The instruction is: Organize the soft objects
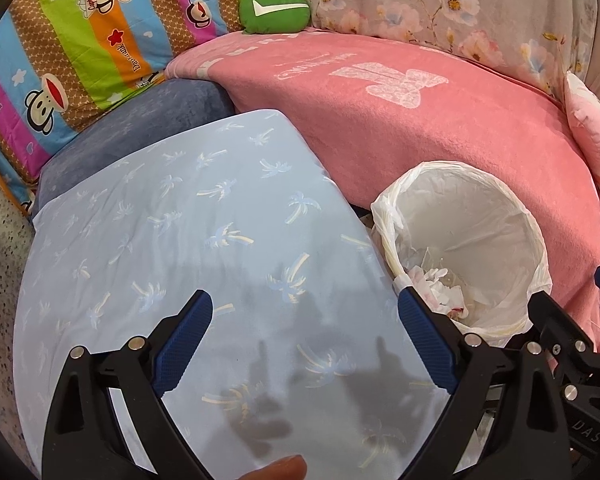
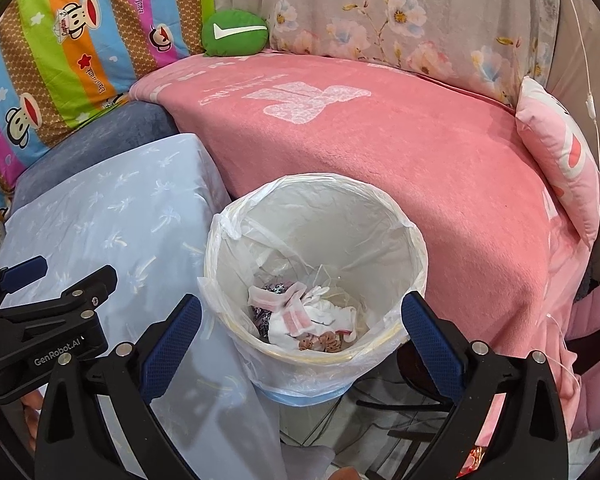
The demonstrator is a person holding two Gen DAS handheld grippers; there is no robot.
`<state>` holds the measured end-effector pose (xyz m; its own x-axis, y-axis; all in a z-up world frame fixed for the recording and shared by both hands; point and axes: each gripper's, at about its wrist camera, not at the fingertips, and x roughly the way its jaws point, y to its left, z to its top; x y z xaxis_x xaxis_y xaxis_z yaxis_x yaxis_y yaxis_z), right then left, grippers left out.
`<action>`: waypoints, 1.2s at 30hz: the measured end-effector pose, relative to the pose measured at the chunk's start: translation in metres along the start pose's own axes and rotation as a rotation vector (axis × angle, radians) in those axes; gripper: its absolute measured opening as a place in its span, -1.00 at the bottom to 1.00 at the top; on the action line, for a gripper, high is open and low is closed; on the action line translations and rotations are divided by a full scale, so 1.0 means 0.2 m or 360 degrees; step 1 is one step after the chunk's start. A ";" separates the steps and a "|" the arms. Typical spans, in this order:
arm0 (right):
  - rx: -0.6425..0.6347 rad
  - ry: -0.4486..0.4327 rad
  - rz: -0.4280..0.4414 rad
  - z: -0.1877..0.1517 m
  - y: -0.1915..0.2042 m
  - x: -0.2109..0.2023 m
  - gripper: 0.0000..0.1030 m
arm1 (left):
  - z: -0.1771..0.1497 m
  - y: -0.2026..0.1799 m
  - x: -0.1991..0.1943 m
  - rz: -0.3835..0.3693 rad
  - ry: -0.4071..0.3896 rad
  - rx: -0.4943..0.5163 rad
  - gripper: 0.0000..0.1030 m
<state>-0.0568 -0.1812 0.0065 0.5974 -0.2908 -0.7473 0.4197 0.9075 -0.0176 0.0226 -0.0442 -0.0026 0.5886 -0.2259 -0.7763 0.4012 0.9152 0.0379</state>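
My left gripper [image 1: 305, 300] hangs open over a light blue cloth with palm trees [image 1: 180, 240], nothing between its fingers. My right gripper [image 2: 302, 302] stands wide open above a bin lined with a white plastic bag [image 2: 220, 240]; its pads touch nothing. Small soft pieces, white and pink socks and patterned bits [image 2: 296, 316], lie at the bin's bottom. In the right wrist view the left gripper [image 2: 64, 276] shows at the left edge over the blue cloth [image 2: 100, 220]. The bin [image 1: 460, 208] sits right of that cloth in the left wrist view.
A pink blanket [image 2: 380, 160] covers the surface behind the bin. A green cushion [image 2: 236, 34] rests at the back, a pink pillow [image 2: 560, 152] at the right, a striped monkey quilt [image 1: 60, 60] at the left. A dark blue cushion [image 1: 140, 128] lies under the blue cloth.
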 end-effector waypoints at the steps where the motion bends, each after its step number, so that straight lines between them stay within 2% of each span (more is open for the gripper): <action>1: -0.0002 -0.0001 -0.0001 0.00 0.00 0.00 0.90 | 0.00 0.00 0.00 0.0000 0.0001 0.0004 0.75; 36: -0.0018 0.0034 -0.0034 -0.07 -0.03 0.01 0.90 | -0.06 -0.03 0.01 0.0060 0.0051 0.0017 0.75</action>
<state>-0.0674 -0.1820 -0.0044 0.5735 -0.3036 -0.7609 0.4243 0.9046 -0.0412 0.0128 -0.0471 -0.0118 0.5806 -0.1806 -0.7939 0.3868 0.9192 0.0738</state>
